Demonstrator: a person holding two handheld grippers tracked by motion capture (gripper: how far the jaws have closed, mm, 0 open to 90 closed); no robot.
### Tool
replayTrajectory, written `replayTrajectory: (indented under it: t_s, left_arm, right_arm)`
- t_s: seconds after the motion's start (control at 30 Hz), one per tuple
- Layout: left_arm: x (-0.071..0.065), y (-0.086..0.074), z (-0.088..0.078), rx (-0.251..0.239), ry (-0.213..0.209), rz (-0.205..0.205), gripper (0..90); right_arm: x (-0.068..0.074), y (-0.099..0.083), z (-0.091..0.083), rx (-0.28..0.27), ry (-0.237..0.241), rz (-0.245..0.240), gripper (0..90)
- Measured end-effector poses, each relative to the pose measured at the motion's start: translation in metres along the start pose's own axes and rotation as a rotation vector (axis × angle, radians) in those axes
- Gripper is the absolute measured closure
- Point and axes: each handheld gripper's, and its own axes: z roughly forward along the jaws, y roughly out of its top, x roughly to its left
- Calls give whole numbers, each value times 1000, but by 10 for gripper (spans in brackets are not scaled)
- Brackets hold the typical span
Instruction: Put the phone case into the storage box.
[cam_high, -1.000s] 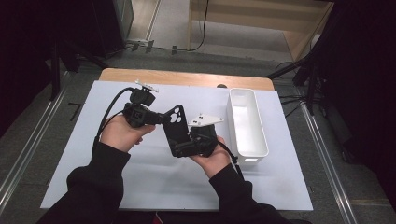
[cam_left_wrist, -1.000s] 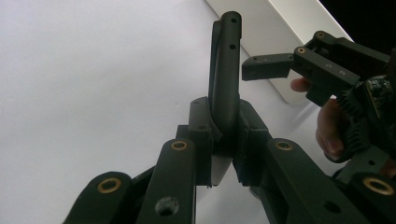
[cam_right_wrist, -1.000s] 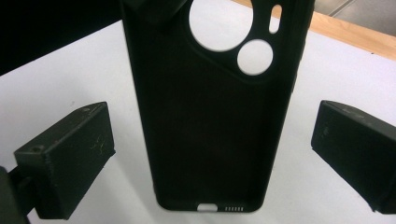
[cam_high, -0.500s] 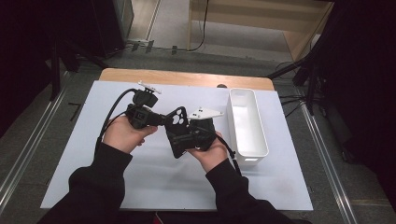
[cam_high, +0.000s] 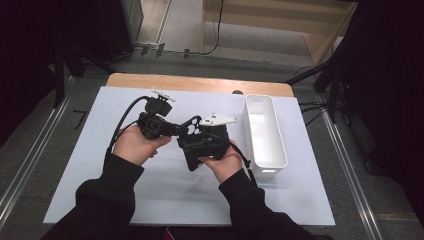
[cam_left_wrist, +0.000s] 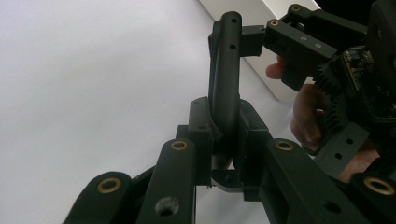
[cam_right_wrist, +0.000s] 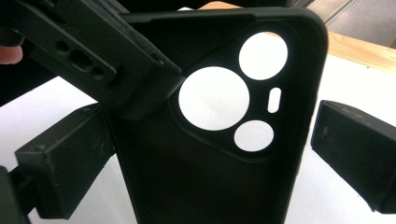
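A black phone case (cam_high: 192, 129) with round camera holes is held above the white table between the two hand-held grippers. My left gripper (cam_high: 177, 130) comes from the left and is shut on the case's edge; in the left gripper view its jaws (cam_left_wrist: 224, 135) clamp the thin rim of the case (cam_left_wrist: 226, 70). My right gripper (cam_high: 197, 137) sits just right of it, held in the person's right hand. In the right gripper view the case (cam_right_wrist: 205, 186) stands between that gripper's two jaws (cam_right_wrist: 201, 154); the right-hand jaw is a little apart from it, so the gripper is open.
A long white empty bin (cam_high: 280, 150) stands at the right of the white table surface (cam_high: 150, 200), with its corner also in the left gripper view (cam_left_wrist: 261, 18). A wooden strip (cam_high: 200, 82) runs along the far edge. Cables trail from both grippers.
The right hand and its gripper have shifted slightly up and toward the left gripper around the case. The left hand has stayed where it was, still clamped on the case.
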Motion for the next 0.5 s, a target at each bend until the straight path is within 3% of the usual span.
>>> replayTrajectory:
  t_s: [0.2, 0.5]
  left_arm:
    - [0, 0, 1, 0, 1, 1, 788]
    - [-2, 0, 2, 1, 9, 10, 785]
  right_arm:
    - [0, 0, -1, -1, 34, 2, 98]
    - [-2, 0, -2, 11, 36, -10, 111]
